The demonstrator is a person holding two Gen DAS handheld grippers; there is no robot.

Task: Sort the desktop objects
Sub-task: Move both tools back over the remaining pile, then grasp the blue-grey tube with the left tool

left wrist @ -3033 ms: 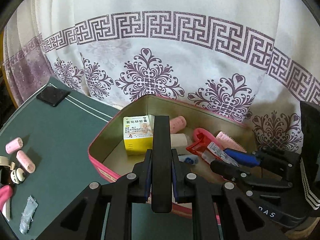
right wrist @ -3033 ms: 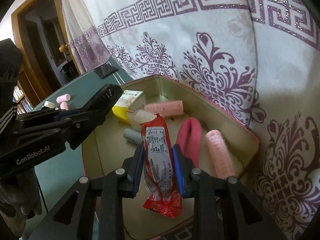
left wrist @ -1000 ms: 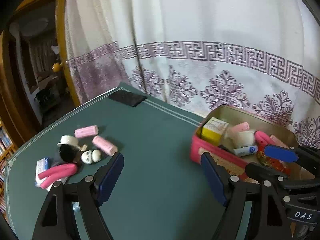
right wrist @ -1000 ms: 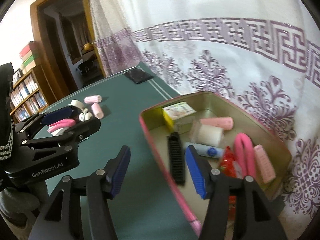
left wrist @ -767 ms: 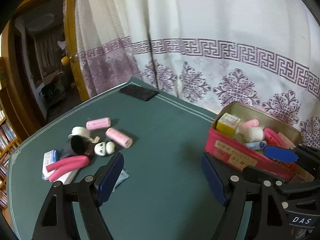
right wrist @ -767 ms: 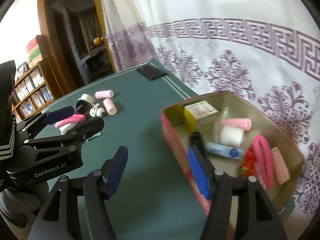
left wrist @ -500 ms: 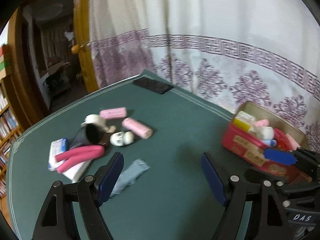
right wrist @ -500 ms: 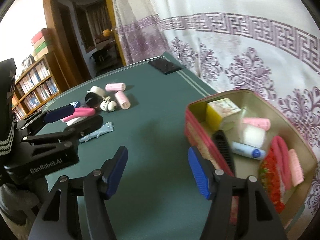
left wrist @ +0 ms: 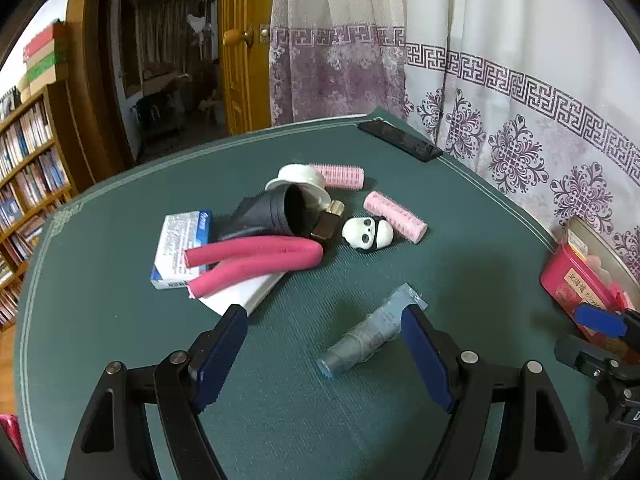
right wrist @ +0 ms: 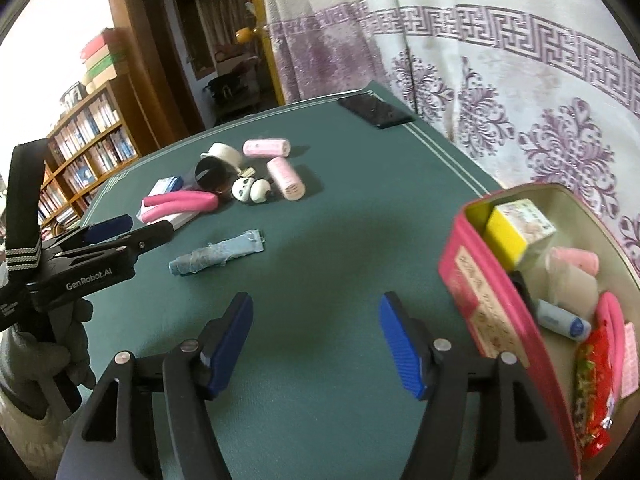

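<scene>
While both grippers are hanging over the green table (left wrist: 460,264), neither is holding anything. Left gripper (left wrist: 322,354): jaws standing wide, nothing gripped; pale blue tube (left wrist: 370,330) is lying flat on the table between the pads, closer to the right-hand one, not pressed. Right gripper (right wrist: 316,342): jaws have just been opening, now wide apart w/ only bare table between them.

Landmark = tube. Beyond it, the loose pile is sitting: bent pink foam roller (left wrist: 256,258) lying across a white box (left wrist: 240,292) and a blue-white pack (left wrist: 180,246); black cup (left wrist: 276,216) on its side behind the roller; white spool (left wrist: 298,178) behind the cup. Panda figure (left wrist: 368,234) beyond the tube, slightly right; two pink curlers (left wrist: 394,216) beside and behind the panda. Dark phone (left wrist: 400,142) lying far beyond, at the table edge by the curtain (left wrist: 520,40).

Pink tin (right wrist: 484,296) sitting well right of the tube, near the right gripper's right finger; yellow box (right wrist: 516,230), curlers, red packet (right wrist: 592,396), small white-blue tube (right wrist: 562,320) inside it.
</scene>
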